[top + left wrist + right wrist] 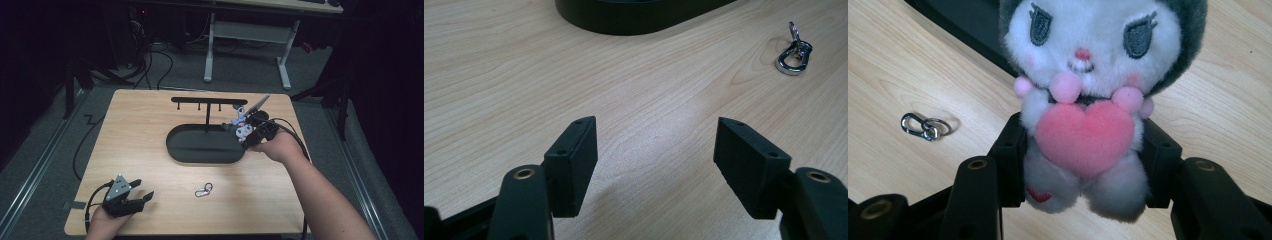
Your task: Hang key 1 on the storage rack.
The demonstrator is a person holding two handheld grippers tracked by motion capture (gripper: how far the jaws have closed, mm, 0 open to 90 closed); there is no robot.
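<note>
The right gripper [248, 134] clamps a small grey-and-white plush doll hugging a pink heart [1087, 95] by its body, just above the right end of the black oval metal stand base [200, 150]. To do this well, I judge the doll needs steady lowering, with its body kept squeezed. The left gripper [654, 165] rests empty with jaws wide apart near the table's front-left corner, a silver clasp with a ring [203, 190] lying loose between them.

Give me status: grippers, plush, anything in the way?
Right gripper shut on plush, by the black stand. Left gripper open, nothing between jaws. Metal clip loose on table, clear of both.
</note>
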